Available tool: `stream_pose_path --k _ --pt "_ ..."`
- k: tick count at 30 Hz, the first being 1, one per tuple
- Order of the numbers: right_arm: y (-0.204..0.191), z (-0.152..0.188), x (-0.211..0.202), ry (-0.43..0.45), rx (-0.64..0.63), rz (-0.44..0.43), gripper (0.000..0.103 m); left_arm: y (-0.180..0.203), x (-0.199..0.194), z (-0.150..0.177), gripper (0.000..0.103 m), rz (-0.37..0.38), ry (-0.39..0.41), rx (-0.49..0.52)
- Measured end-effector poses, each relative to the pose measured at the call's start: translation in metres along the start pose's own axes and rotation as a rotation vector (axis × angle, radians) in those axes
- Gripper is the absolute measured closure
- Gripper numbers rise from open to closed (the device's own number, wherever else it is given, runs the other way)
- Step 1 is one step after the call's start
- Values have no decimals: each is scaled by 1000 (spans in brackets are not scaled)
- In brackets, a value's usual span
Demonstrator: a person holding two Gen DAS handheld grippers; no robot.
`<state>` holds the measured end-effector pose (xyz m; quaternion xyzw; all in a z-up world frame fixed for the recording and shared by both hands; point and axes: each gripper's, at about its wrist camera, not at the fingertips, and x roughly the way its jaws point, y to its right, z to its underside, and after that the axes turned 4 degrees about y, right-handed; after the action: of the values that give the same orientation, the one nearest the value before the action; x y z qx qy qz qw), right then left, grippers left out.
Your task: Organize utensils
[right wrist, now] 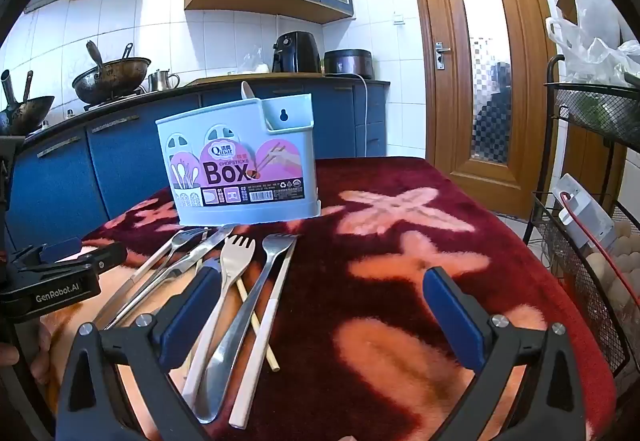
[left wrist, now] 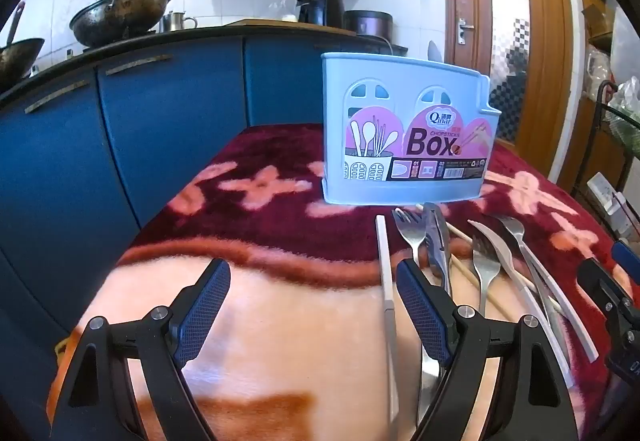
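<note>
**Forks and knives lie in front of the blue box**

Forks [right wrist: 234, 261], knives [left wrist: 438, 241] and chopsticks [right wrist: 256, 321] lie in a pile on the red blanket [right wrist: 400, 281], in the lower left of the right view. The blue box [right wrist: 240, 165] stands just behind them. The left tongs [left wrist: 312, 305] and the right tongs [right wrist: 320, 313] both gape wide and hold nothing.

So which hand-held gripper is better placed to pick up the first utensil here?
Probably the right hand-held gripper: it is open, and its left finger lies over the utensils in front of the blue box. The left hand-held gripper, also open, mostly frames bare blanket, with the cutlery at its right finger.
</note>
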<state>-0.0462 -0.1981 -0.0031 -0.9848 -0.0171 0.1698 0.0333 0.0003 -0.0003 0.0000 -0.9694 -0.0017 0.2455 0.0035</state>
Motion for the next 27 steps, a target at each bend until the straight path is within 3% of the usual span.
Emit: stream_pose_path --k 27 --pt "0 1 1 4 1 -1 0 1 0 1 17 4 3 -8"
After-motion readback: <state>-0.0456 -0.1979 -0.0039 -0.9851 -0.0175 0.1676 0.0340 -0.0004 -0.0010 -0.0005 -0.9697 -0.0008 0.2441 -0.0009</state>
